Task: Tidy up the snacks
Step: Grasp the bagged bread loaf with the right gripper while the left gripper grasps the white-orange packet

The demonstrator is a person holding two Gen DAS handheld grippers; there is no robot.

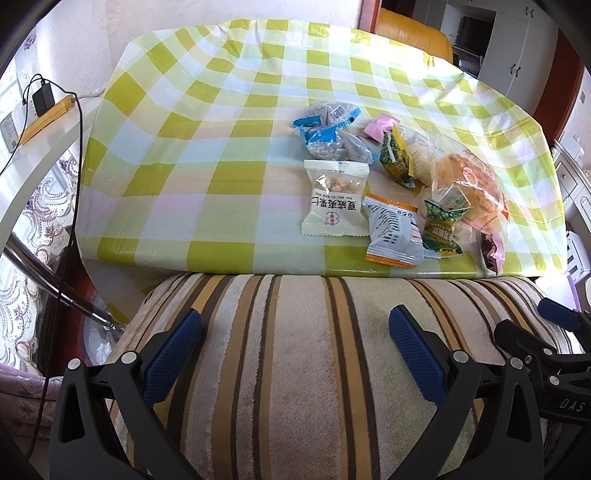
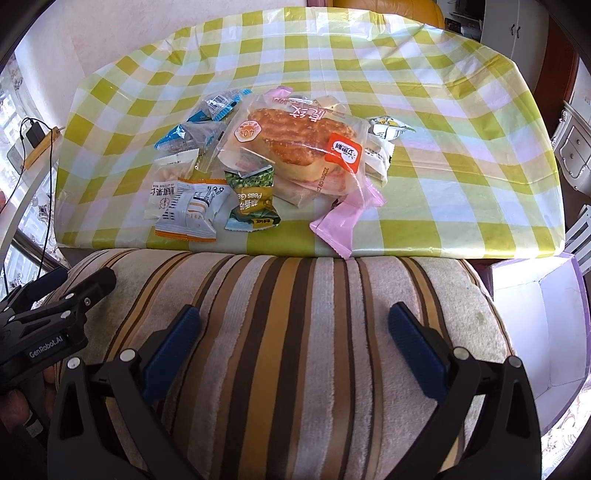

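Several snack packets lie in a heap on the green-checked table [image 1: 207,122]: a white nut packet [image 1: 334,199], an orange-white packet [image 1: 393,232], green pea packets [image 1: 441,225], blue-grey packets [image 1: 332,129] and a large bread bag [image 2: 295,144]. A pink packet [image 2: 341,221] lies near the table's front edge. My left gripper [image 1: 295,332] is open and empty above a striped cushion [image 1: 295,369]. My right gripper [image 2: 295,328] is open and empty above the same cushion [image 2: 295,350]. Both are short of the table.
A white open box [image 2: 543,321] with a purple rim sits at the right beside the cushion. A charger and cable [image 1: 44,99] lie on a ledge at the left. An orange seat [image 1: 413,33] stands behind the table.
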